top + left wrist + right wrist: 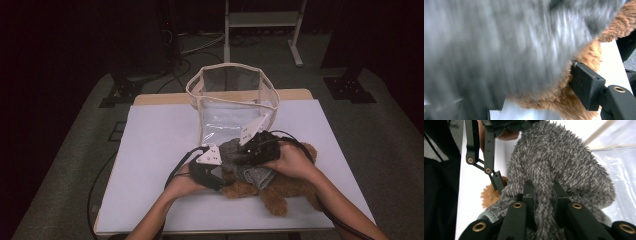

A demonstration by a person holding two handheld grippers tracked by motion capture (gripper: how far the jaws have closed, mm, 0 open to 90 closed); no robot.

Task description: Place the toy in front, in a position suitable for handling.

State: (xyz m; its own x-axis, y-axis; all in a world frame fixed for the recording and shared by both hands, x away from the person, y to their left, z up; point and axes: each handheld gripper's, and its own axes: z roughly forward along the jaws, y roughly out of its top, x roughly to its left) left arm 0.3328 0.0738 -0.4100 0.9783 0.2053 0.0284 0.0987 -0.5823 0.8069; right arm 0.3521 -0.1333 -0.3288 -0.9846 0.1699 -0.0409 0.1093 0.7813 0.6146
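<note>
A brown plush toy [280, 192] lies on the white table [160, 140], with a fuzzy grey garment [257, 175] over its upper part. My right gripper [543, 188] is shut on a fold of the grey garment [564, 162], at the toy's top end [240, 152]. My left gripper [536, 87] stands with its jaws wide apart, and grey fabric [499, 45] and brown fur [554, 100] lie between them. It sits at the toy's left side [222, 175]. One of its fingers [496, 182] reaches the garment's edge beside the brown fur [489, 195].
A clear plastic bag with cream trim [232, 100] stands open just behind the toy, its wall close to my right gripper [621, 170]. Bare table lies at the left and front. Cables trail from both grippers toward the person.
</note>
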